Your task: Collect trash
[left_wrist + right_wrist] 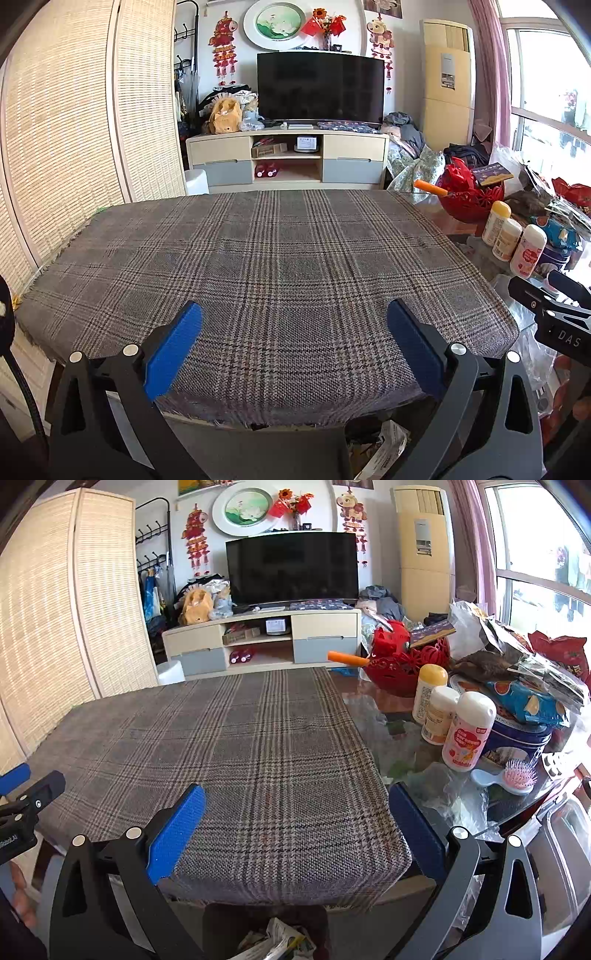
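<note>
Several crumpled papers and wrappers, the trash [280, 941], packed in a dark bin [225, 926] just under the near edge of the surface [373, 709]; also glimpsed low in the left wrist view. None visible on the plaid cloth [258, 738], so likely little or nothing left to gather there.

Left tool [293, 317] spread wide, nothing between its blue pads, hovering above the near part of the cloth. Right tool [295, 799] likewise spread and empty, over the cloth's right-hand corner.

Risks, as a judgement:
- Mistaking goods for rubbish: clear plastic bag [454, 797] and snack packets [524, 701] on the bare glass to the right, hard to tell from litter.
- Knocking over the three upright bottles [469, 731], close together and near the right tool's path toward that clutter.
- Snagging the loose-weave cloth with a pad and dragging it off the edge.
- Thin plastic slipping from the pads, or pulling the pink hairbrush [517, 775] lying just beside it.
- Dropping beside the bin, mostly hidden below the edge and behind the tool arms.

Further right: blue tin [517, 738] under the packets, red basket [399, 664] behind the bottles.

Beyond: dark TV [291, 568] on a low cabinet [258, 642], woven folding screen [55, 609] at left, standing air conditioner [424, 546] and bright window [535, 554] at right.
</note>
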`<state>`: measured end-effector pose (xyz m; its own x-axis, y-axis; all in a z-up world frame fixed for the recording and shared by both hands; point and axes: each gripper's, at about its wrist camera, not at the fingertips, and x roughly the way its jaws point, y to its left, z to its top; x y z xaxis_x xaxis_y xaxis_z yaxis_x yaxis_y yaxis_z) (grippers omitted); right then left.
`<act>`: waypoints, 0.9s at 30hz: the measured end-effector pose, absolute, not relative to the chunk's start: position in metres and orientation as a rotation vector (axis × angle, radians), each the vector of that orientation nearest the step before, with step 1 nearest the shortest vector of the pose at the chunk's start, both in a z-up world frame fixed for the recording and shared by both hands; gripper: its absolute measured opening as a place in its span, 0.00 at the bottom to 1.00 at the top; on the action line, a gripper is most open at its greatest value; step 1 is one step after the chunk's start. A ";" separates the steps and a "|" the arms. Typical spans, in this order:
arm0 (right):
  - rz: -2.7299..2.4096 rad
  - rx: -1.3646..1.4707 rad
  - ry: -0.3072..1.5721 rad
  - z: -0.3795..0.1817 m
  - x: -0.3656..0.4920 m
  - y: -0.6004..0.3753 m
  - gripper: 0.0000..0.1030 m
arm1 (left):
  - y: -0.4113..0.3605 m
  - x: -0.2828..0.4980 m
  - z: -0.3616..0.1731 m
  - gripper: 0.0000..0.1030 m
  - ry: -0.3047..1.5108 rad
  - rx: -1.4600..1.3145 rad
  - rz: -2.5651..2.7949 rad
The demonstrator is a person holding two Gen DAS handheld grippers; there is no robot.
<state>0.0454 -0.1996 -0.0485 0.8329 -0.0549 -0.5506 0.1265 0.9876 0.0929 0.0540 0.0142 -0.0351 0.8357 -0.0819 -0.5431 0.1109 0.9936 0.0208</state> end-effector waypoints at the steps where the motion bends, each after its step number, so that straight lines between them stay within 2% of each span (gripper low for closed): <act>1: -0.097 0.126 0.578 -0.048 0.045 -0.199 0.97 | 0.014 0.054 -0.035 0.92 0.571 0.053 -0.103; 27: -0.107 0.135 0.586 -0.050 0.047 -0.206 0.97 | 0.008 0.052 -0.034 0.92 0.575 0.058 -0.116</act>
<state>0.0469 -0.2059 -0.0496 0.8280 -0.0626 -0.5573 0.1390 0.9856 0.0959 0.0524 0.0083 -0.0345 0.8328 -0.0929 -0.5457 0.1252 0.9919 0.0222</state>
